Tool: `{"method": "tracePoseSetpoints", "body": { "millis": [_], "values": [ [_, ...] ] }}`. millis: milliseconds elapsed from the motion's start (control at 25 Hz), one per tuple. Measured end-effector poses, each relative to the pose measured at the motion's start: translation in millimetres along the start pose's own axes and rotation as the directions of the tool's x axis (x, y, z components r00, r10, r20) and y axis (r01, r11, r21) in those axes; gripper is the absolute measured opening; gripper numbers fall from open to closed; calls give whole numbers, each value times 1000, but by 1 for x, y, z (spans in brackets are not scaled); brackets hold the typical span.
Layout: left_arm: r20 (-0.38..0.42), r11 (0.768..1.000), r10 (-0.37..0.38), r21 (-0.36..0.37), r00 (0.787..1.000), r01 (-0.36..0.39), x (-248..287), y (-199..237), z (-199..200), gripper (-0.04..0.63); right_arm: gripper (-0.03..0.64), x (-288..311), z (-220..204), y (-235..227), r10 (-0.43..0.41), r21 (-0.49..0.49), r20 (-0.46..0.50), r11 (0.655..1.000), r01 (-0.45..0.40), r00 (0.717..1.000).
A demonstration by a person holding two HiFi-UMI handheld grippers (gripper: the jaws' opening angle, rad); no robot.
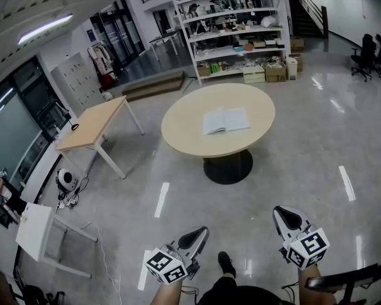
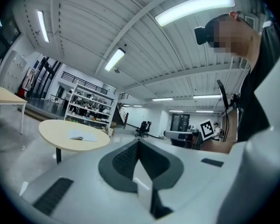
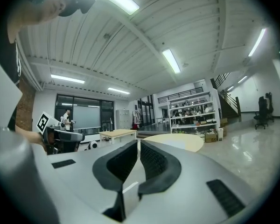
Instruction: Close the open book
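An open book lies flat, pages up, on a round beige table in the middle of the room. Both grippers are held low, well short of the table, with bare floor between. My left gripper is shut and holds nothing. My right gripper is shut and empty as well. The left gripper view has the book far off on the table, beyond the left gripper. In the right gripper view the table's edge shows past the right gripper; no book is visible there.
A rectangular wooden table stands left of the round one. Stocked shelves line the back wall, with office chairs at the far right. A small white table is near my left, a dark chair at my right.
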State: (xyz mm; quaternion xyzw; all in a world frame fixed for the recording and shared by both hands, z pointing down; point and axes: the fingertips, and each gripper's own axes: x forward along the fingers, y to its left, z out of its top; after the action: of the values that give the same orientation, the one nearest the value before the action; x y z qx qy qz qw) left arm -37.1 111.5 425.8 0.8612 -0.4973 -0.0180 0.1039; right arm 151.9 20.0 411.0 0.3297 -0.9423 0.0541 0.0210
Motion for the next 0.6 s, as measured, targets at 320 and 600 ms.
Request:
{"method": "tracePoseSetpoints", "body": {
  "millis": [320,600],
  "values": [
    [39,999,-4,32,999,2,64,156,50,-2,5,157,25,-43,-61,-25,-25,998,60,998],
    [50,999,-40,23,998,39,127,260,80,0,12,287,50,-71,-35,-49,-22,998,34,999]
  ]
}}
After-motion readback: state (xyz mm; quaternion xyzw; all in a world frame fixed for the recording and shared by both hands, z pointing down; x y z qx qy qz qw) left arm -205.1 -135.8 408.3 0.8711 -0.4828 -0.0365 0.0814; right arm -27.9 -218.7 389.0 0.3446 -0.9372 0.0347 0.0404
